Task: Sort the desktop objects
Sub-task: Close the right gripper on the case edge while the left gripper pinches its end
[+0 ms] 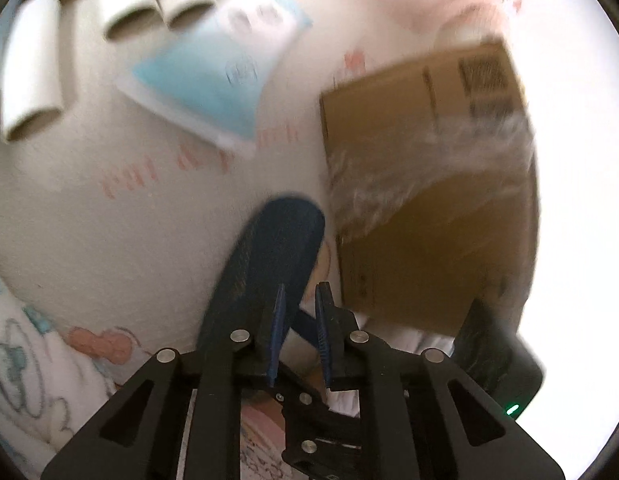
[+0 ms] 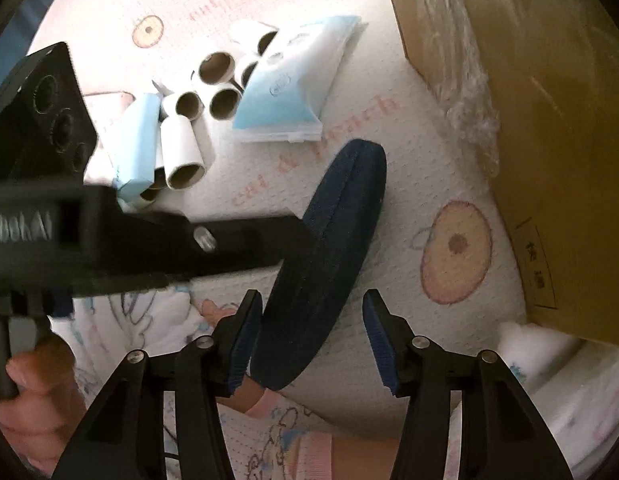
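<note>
The step in hand looks like a handover or a shared lift of the dark blue oval case point(image 2: 333, 220), which stands tilted on its edge above the printed quilted cover point(image 2: 409, 152), just beside the wrapped cardboard box point(image 1: 429, 140). The left gripper point(image 1: 300, 292) is clenched narrowly on the rim of the case about halfway along it, though blur hides the exact contact. The right gripper point(image 2: 312, 300) is released, with the lower end of the case between its jaws. One pad sits close against the fabric and the other stands well clear. To do this well, the right gripper should centre itself so both pads meet the flat sides squarely. It should close firmly before the left lets go, since a soft, rounded case pinched at one edge could swing or slip. Both grippers point steeply down at the cover, the left reaching in from the side across the right wrist view, with the person's left hand point(image 2: 33, 400) wrapped round its handle. The cardboard tubes point(image 2: 213, 80) and the blue-and-white packet point(image 2: 293, 88) lie well apart, untouched.
</note>
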{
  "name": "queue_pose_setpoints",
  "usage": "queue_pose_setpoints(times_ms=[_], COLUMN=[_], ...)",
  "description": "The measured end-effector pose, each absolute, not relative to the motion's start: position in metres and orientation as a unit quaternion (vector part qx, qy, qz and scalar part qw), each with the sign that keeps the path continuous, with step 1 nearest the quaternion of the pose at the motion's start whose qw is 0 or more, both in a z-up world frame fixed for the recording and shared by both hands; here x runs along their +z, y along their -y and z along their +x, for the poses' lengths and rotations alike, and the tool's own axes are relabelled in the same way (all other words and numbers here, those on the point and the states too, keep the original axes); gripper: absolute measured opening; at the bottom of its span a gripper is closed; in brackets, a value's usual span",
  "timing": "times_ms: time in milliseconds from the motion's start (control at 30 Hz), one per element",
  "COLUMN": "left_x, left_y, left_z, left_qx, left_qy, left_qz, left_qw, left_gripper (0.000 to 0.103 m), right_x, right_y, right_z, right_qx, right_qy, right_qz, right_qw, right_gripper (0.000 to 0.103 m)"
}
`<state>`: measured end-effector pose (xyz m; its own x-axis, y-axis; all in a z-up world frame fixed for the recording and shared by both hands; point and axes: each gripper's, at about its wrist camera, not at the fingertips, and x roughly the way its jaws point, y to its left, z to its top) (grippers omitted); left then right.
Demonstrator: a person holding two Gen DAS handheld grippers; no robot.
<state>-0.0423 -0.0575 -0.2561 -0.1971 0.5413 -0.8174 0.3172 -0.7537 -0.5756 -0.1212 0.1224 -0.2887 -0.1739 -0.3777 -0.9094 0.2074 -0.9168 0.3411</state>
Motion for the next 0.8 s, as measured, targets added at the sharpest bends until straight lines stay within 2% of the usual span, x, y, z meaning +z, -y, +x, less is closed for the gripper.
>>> queue_pose_setpoints(times_ms=[33,67,100,200,433,467,500,667,800], left_x=[-0.255,-0.256,-0.259,-0.271,-0.293,-0.293,-0.292,-0.265,-0.255], left_y=[0.064,0.067,0.070,0.076,0.076,0.075,0.074,0.077,0.091], left_z=[-0.042,-0.043,-0.043,-0.043,-0.036,-0.035,-0.034,-0.025,-0.015], left_qx=[0.699,0.700,0.699,0.690,0.652,0.650,0.643,0.692,0.705], left_qy=[0.346,0.347,0.341,0.333,0.393,0.399,0.408,0.361,0.375], left_qz=[-0.621,-0.621,-0.626,-0.641,-0.646,-0.642,-0.643,-0.622,-0.601], left_qw=[0.069,0.064,0.055,0.039,0.062,0.071,0.084,0.062,0.043], left_gripper=[0.024,0.035,0.037,0.037,0.037,0.035,0.032,0.032,0.032], right_x=[-0.285,-0.286,-0.287,-0.289,-0.306,-0.306,-0.305,-0.298,-0.283], right_y=[-0.126,-0.123,-0.117,-0.119,-0.118,-0.119,-0.120,-0.117,-0.105], right_z=[-0.118,-0.117,-0.120,-0.122,-0.133,-0.133,-0.132,-0.129,-0.116], right_qx=[-0.765,-0.766,-0.766,-0.763,-0.745,-0.746,-0.747,-0.745,-0.750], right_qy=[0.061,0.050,0.047,0.053,0.090,0.089,0.091,0.120,0.076], right_qz=[0.612,0.613,0.613,0.618,0.637,0.637,0.635,0.621,0.608], right_qw=[0.189,0.188,0.186,0.182,0.176,0.175,0.176,0.211,0.250], right_gripper=[0.049,0.049,0.048,0.048,0.048,0.048,0.048,0.048,0.048])
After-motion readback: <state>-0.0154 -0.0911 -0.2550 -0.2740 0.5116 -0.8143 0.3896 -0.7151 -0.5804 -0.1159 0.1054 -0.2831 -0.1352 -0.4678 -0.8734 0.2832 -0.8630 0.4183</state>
